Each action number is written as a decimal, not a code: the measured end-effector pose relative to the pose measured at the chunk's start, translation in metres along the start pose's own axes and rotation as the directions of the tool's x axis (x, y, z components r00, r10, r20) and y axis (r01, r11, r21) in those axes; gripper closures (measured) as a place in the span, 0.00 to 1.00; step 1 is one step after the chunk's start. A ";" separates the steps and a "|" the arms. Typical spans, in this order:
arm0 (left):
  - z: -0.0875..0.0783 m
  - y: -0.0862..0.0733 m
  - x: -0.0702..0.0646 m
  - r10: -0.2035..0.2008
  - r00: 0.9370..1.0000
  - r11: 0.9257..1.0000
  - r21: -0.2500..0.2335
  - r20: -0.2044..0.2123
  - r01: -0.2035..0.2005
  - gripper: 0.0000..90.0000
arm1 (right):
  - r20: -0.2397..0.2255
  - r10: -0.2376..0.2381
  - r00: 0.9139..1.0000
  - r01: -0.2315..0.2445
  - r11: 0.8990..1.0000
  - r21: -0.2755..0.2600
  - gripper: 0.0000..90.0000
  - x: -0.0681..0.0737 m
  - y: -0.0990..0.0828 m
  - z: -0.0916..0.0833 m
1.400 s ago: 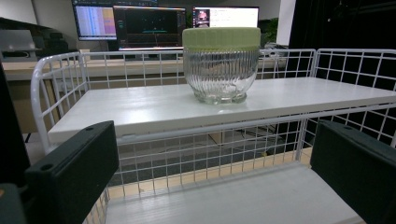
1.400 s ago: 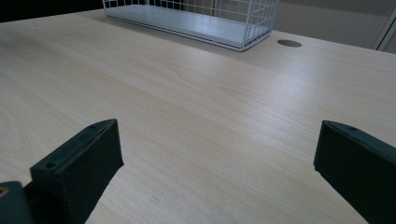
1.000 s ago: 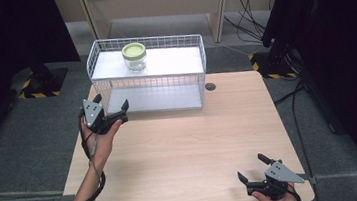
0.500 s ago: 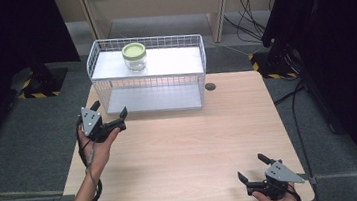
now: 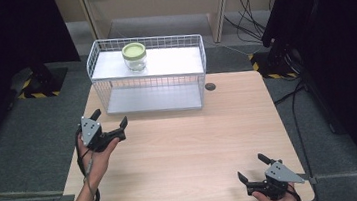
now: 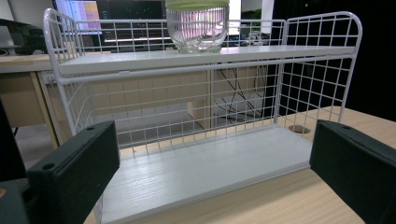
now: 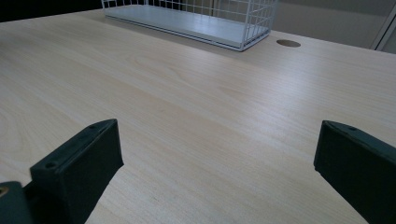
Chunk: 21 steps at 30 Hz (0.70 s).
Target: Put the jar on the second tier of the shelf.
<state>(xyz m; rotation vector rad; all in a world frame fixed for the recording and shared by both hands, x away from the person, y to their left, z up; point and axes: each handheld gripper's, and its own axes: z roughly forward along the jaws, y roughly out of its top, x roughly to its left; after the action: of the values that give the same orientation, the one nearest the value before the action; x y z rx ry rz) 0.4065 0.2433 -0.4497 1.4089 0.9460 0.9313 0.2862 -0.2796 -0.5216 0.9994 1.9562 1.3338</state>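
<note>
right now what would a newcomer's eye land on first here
Likely the glass jar with a green lid, alone on the top shelf of the white wire rack at the table's far edge. Next, the two open grippers: the left gripper near the rack, the right gripper at the near edge.

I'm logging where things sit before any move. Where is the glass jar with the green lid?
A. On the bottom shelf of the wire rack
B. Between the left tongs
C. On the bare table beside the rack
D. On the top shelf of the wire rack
D: the jar stands on the top shelf of the wire rack, with the bottom shelf bare and both tongs open, holding nothing.
</note>
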 end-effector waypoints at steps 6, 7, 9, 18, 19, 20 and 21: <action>-0.007 -0.008 -0.004 -0.004 1.000 1.000 0.008 0.014 0.004 0.01 | 0.000 -0.003 1.000 0.003 1.000 0.001 0.01 0.001 0.000 0.000; -0.008 -0.009 -0.004 -0.002 1.000 1.000 0.009 0.015 0.002 0.01 | 0.000 -0.003 1.000 0.003 1.000 0.000 0.01 0.001 0.000 0.000; -0.009 -0.011 -0.005 0.000 1.000 1.000 0.012 0.017 0.000 0.01 | 0.000 -0.002 1.000 0.002 1.000 0.000 0.01 0.001 0.000 0.000; -0.018 -0.023 -0.009 -0.017 0.999 0.999 0.037 0.036 0.016 0.01 | 0.001 -0.002 1.000 0.002 1.000 0.000 0.01 0.001 0.000 0.000; -0.019 -0.024 -0.010 -0.018 0.999 0.999 0.040 0.038 0.017 0.01 | 0.001 -0.003 1.000 0.003 1.000 0.000 0.01 0.001 0.000 0.000; -0.020 -0.026 -0.010 -0.018 0.999 0.999 0.043 0.039 0.017 0.01 | 0.001 -0.004 1.000 0.004 1.000 0.000 0.01 0.001 0.000 0.000; -0.021 -0.027 -0.010 -0.019 0.999 0.999 0.045 0.041 0.017 0.01 | 0.001 -0.004 1.000 0.004 1.000 0.000 0.01 0.001 0.000 0.000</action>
<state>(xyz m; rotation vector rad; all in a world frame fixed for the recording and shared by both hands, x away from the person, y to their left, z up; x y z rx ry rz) 0.3824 0.2420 -0.4758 1.4501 0.9525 0.8696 0.2859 -0.2791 -0.5217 0.9956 1.9563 1.3307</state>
